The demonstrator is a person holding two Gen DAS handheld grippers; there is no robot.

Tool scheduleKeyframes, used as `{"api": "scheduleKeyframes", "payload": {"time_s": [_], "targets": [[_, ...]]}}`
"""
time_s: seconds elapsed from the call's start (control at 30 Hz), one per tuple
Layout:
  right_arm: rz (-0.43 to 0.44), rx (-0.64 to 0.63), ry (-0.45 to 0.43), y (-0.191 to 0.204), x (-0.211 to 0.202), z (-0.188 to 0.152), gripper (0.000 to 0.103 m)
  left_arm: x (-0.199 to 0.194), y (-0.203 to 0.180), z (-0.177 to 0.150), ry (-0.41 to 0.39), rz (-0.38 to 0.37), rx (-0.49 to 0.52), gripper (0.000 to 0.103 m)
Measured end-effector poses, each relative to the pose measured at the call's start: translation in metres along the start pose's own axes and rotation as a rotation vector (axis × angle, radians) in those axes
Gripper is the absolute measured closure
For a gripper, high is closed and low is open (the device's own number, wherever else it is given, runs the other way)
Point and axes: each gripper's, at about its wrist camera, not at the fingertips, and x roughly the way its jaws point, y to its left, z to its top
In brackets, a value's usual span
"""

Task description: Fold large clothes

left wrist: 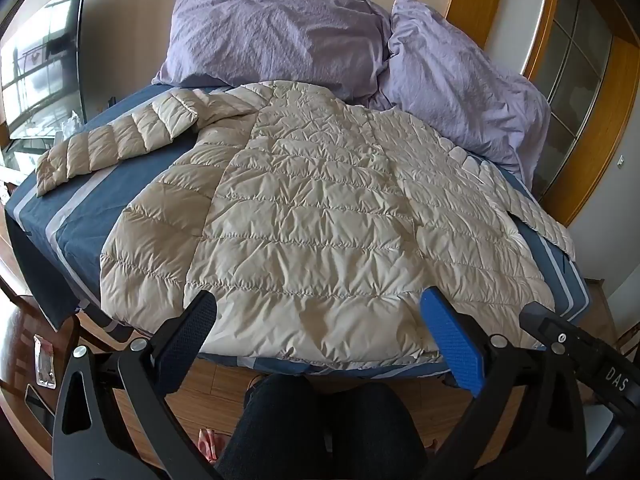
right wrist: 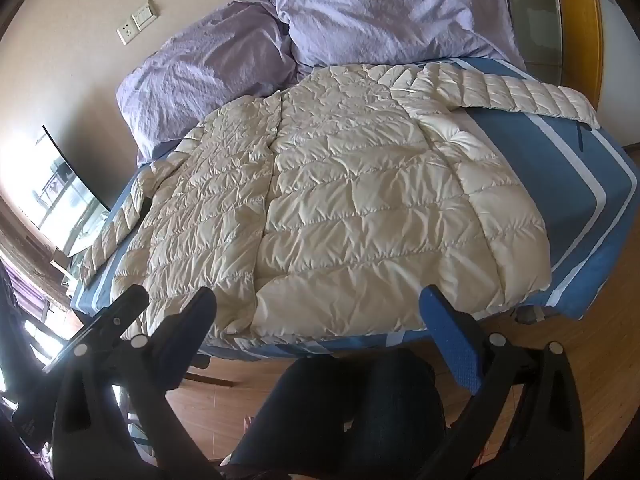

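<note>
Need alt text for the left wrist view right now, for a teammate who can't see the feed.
A cream quilted puffer jacket lies spread flat on a blue striped bed, both sleeves stretched outward, unfolded. The open left hand-held gripper hovers at the hem near the bed's foot, empty. Two lilac pillows sit at the head.

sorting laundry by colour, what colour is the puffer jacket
Cream-beige puffer jacket, clearest in the left wrist view.

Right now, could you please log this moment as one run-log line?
jacket: spread flat on bed, unfolded | left tool: open, empty | right tool: open, empty
</note>
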Motion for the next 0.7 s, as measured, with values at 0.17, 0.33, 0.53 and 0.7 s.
{"api": "scheduleKeyframes", "payload": {"time_s": [0.17,0.33,0.53,0.7], "targets": [[0.001,-0.001,0.000,0.0001,-0.0005,0.0001,0.002,-0.0001,0.0000,0.0000,0.000,0.000,0.000,0.001],[0.001,-0.001,-0.001,0.0003,-0.0011,0.0002,0.002,0.0000,0.0000,0.0000,-0.001,0.000,0.000,0.001],[0.001,-0.001,-0.001,0.0012,-0.0016,0.0003,0.002,0.0000,0.0000,0.0000,-0.001,0.000,0.000,0.001],[0.001,-0.001,-0.002,0.0017,-0.0020,0.0004,0.002,0.0000,-0.0001,0.0001,-0.001,0.000,0.000,0.001]]}}
